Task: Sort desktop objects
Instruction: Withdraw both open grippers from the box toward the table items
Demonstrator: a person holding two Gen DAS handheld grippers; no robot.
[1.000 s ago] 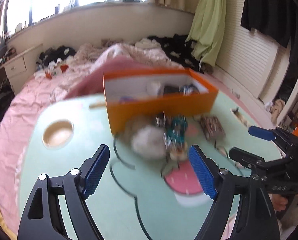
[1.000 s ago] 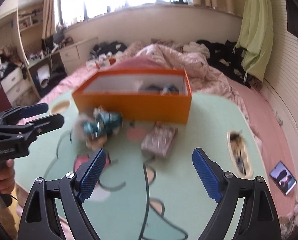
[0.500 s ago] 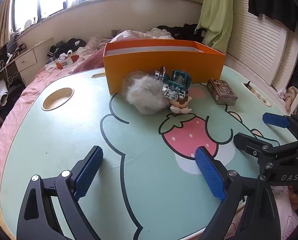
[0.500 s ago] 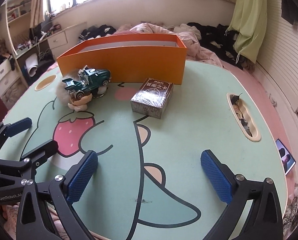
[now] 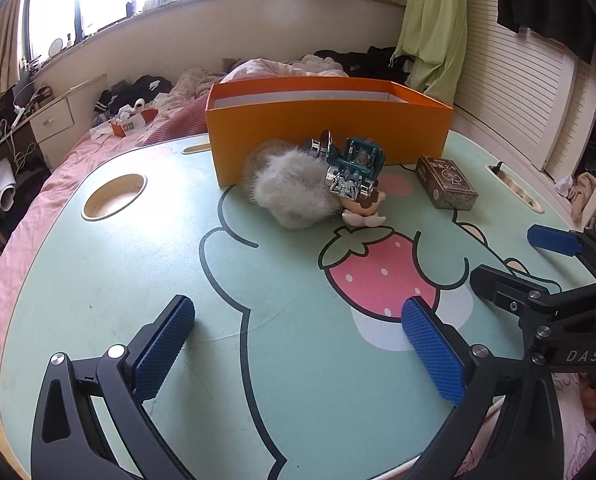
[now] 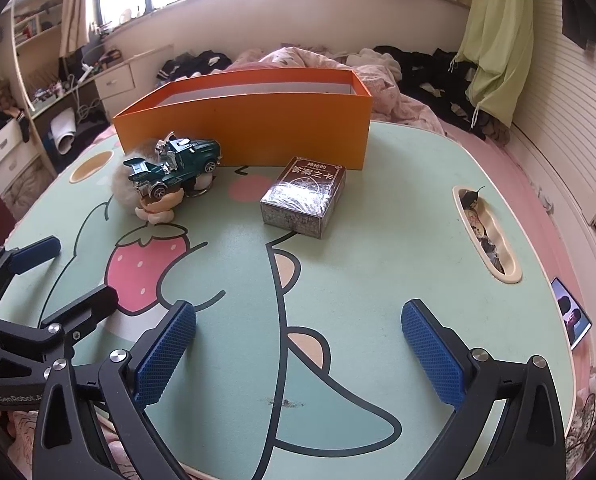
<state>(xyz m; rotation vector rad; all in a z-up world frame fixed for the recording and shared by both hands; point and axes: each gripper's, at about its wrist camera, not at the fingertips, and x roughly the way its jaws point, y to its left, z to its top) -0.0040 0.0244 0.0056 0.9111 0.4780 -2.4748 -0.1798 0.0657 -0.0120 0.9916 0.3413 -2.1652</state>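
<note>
Left wrist view: we see the mint cartoon-print table (image 5: 98, 280), biggest thing here, with the orange box (image 5: 330, 128) at its far side, open-topped. Its inside is hidden by the near wall from both cameras, so we cannot tell what it holds.

Just in front of the box sits a tight pile: white fur pom-pom (image 5: 290, 192), green toy car (image 6: 174, 166) perched on top, and a small figurine (image 5: 364, 210) under the car's near end. Right of the pile, apart from it, the wrapped card deck (image 6: 304, 196). Far right, a slot tray (image 6: 488, 236) in the table holds small dark bits, too small to name. Far left, a round cup recess (image 5: 114, 196), nothing in it.

Our left gripper (image 5: 298, 348) and right gripper (image 6: 298, 348) both hover released, jaws wide, near edge, well apart from every item.

Risk: the car rests loosely on soft fur; grabbing the pom-pom or figurine first would likely tip it off. Foil wrap on the deck may slip.
</note>
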